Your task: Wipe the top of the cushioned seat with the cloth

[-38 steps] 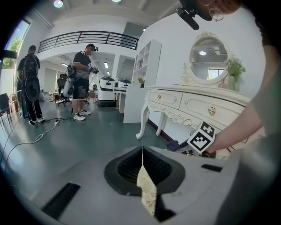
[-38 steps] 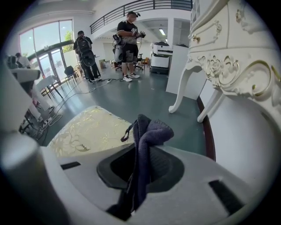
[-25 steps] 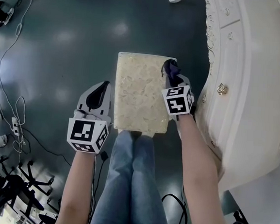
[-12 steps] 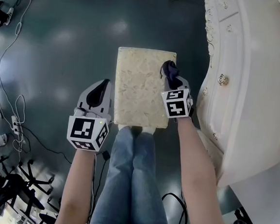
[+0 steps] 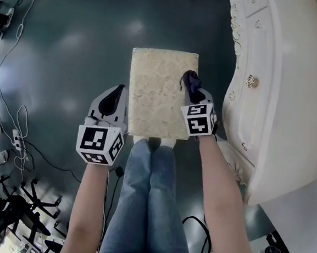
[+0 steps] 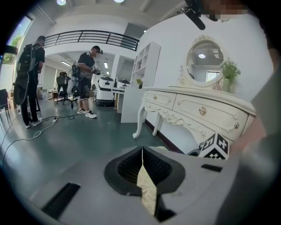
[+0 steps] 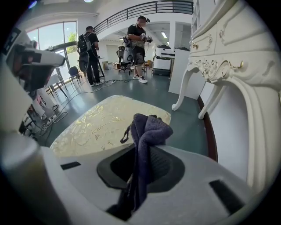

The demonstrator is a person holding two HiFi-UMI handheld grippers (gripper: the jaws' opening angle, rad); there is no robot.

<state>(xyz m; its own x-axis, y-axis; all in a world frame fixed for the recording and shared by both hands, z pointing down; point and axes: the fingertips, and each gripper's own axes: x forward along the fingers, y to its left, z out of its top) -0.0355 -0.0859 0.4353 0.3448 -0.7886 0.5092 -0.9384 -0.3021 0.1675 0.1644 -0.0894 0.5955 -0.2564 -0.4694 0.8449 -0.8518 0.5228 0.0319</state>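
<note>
Purple cloth (image 7: 148,129) in right gripper (image 5: 194,92) — at cushioned seat (image 5: 154,98) edge

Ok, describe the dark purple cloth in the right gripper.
The dark purple cloth looks terry-like, bunched in folds, with a small loop at one side. The right gripper is shut on it, the bunch standing past the jaw tips. It hangs over the right edge of the cream, gold-patterned cushioned seat; contact cannot be told.

a dark cloth (image 7: 148,131) is clamped between the jaws of the right gripper (image 7: 142,163) and is bunched above them. the patterned seat (image 7: 99,125) is seen just beyond, leftward. a white dresser (image 7: 230,57) is seen at right.
</note>
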